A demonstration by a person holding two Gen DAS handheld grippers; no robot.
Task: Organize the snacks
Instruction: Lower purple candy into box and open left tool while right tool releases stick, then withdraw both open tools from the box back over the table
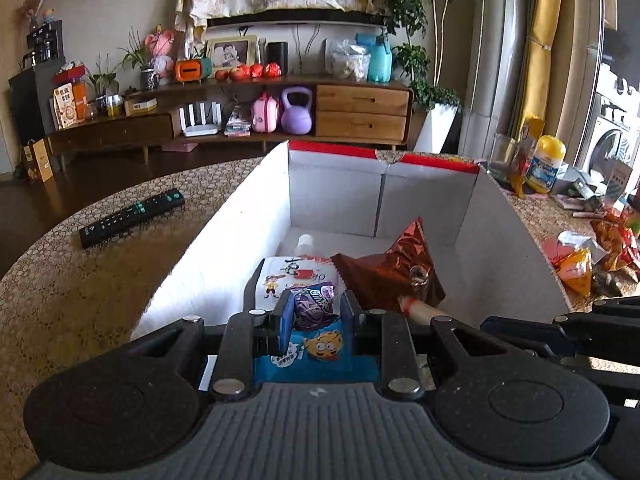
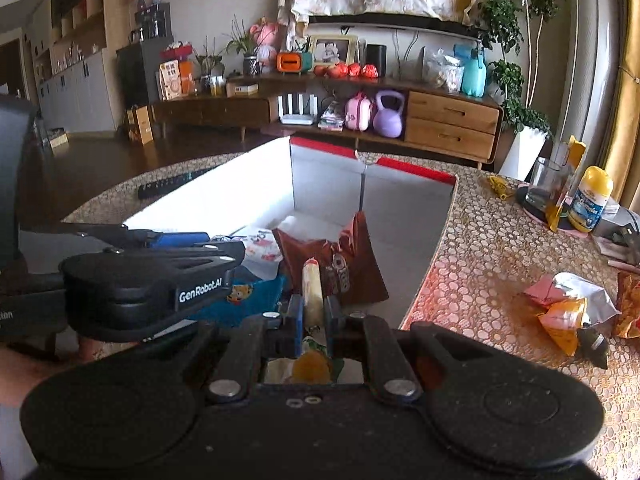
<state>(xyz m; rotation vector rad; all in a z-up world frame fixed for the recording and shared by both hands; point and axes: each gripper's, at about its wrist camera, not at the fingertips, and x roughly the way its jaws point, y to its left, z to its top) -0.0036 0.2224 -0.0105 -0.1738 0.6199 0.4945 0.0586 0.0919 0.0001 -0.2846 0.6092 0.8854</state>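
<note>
My left gripper (image 1: 314,312) is shut on a small purple snack packet (image 1: 314,304), held over the near end of the open white cardboard box (image 1: 224,240). Below it lies a blue packet with a cartoon tiger (image 1: 320,350). Inside the box rest a white pouch with a cap (image 1: 296,270) and a red-brown foil bag (image 1: 392,272). My right gripper (image 2: 313,312) is shut on a pale sausage stick (image 2: 312,288), its tip pointing into the box (image 2: 224,196). The left gripper (image 2: 152,276) shows at the left of the right wrist view.
A black remote (image 1: 132,216) lies left of the box on the patterned tablecloth. Loose snack packets (image 2: 572,312) lie to the right. A glass (image 2: 546,190) and a yellow-capped bottle (image 2: 592,198) stand at the far right. A wooden sideboard stands across the room.
</note>
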